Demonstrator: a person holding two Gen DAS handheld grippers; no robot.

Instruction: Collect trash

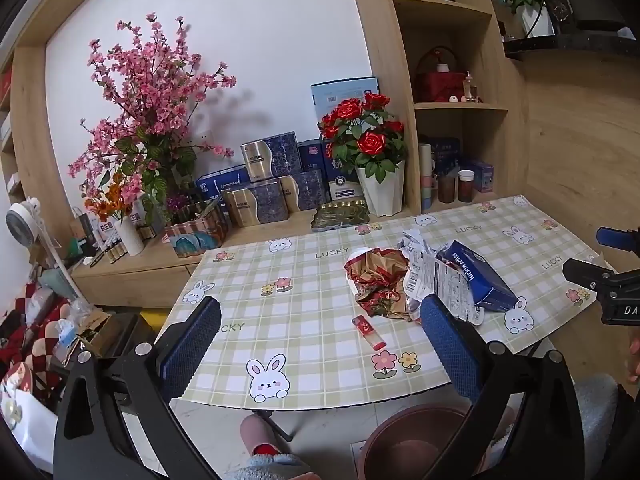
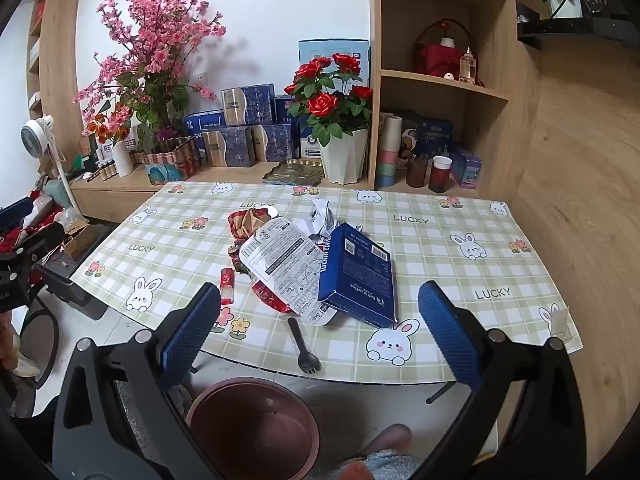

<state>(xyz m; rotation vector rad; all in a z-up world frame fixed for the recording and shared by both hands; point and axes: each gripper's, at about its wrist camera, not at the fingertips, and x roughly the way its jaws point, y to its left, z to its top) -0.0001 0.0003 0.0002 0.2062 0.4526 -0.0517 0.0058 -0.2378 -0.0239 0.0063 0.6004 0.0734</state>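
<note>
A: What lies beyond the fingers?

B: A glossy checked table cover (image 2: 440,240), smooth like vinyl. On it, a matt blue cardboard box (image 2: 356,280), a shiny printed plastic wrapper (image 2: 280,264), crumpled foil wrapping (image 1: 376,276) and creased white paper (image 2: 320,216).

A: And closest in?

B: A black plastic fork (image 2: 304,348), and below it a smooth matt reddish-brown plastic bin (image 2: 256,424). The finger pads (image 2: 448,332) look like rough-textured blue rubber.
</note>
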